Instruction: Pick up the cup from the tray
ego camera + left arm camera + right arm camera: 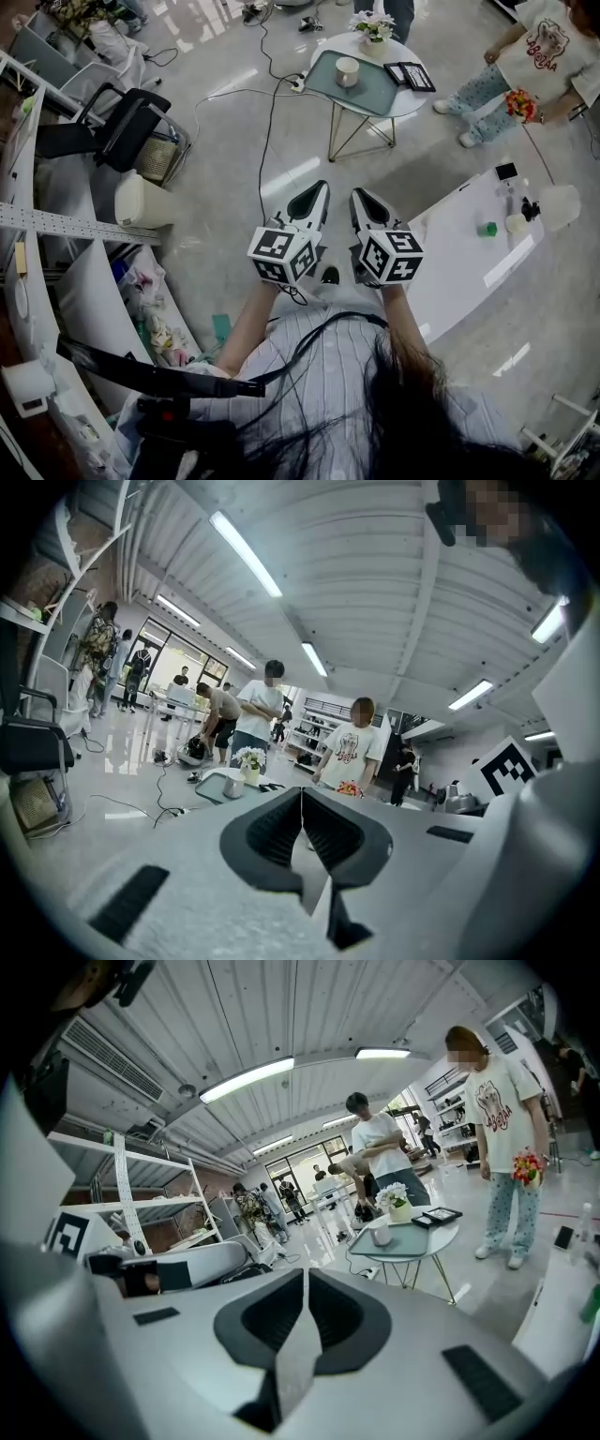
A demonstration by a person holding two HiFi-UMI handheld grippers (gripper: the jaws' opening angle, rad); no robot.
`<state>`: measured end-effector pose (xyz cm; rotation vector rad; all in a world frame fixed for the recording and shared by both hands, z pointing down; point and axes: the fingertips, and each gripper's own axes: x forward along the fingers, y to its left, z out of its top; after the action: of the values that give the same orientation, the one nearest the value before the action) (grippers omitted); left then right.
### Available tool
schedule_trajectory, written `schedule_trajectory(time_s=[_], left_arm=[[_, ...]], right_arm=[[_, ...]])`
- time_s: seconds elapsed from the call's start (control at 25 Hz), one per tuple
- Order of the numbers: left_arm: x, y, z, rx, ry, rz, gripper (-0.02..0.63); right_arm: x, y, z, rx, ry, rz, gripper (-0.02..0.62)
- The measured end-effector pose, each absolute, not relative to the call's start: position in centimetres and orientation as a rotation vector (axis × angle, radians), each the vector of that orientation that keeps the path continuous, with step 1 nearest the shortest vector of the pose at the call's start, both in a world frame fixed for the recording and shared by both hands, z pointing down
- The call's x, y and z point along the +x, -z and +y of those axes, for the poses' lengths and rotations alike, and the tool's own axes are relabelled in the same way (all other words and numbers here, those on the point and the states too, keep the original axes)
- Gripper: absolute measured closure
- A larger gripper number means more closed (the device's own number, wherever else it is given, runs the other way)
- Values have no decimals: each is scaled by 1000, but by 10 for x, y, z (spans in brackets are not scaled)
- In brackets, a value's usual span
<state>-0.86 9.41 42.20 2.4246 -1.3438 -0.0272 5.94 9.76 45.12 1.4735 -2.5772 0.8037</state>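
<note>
A white cup [347,71] stands on a grey-green tray [370,92] on a small round table [410,101] across the floor, well ahead of both grippers. In the gripper views the cup [382,1235] and its tray [403,1243] look small and distant, as does the cup [232,787] seen from the left. My left gripper [309,202] and right gripper [368,206] are held side by side at chest height, both pointing toward that table. Each gripper's jaws meet, left gripper [302,794] and right gripper [306,1274], with nothing between them.
A pot of white flowers [373,26] and black frames [410,75] share the round table. A person [548,56] stands to its right. A long white table [469,253] lies at my right, a black chair [122,127] and shelving at my left. Cables [272,94] cross the floor.
</note>
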Motion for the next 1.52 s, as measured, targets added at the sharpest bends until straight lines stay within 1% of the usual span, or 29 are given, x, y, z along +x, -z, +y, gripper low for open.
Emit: schedule_trajectory(time_s=[0.2, 0.64, 0.84, 1.16, 1.52], left_arm=[[4, -421, 73, 2425, -11, -1376, 591], [7, -428, 20, 2443, -65, -1369, 591], [6, -430, -26, 2467, -79, -1340, 591], [-22, -436, -118, 2475, -97, -1276, 591], [-24, -446, -215, 2571, -174, -1109, 591]], right_arm=[[72, -453, 71, 1456, -838, -2594, 557], [75, -459, 22, 1482, -869, -2602, 556], [79, -463, -20, 1539, -891, -2587, 557], [57, -469, -108, 1631, -943, -2570, 556], [47, -481, -199, 1756, -862, -2489, 555]])
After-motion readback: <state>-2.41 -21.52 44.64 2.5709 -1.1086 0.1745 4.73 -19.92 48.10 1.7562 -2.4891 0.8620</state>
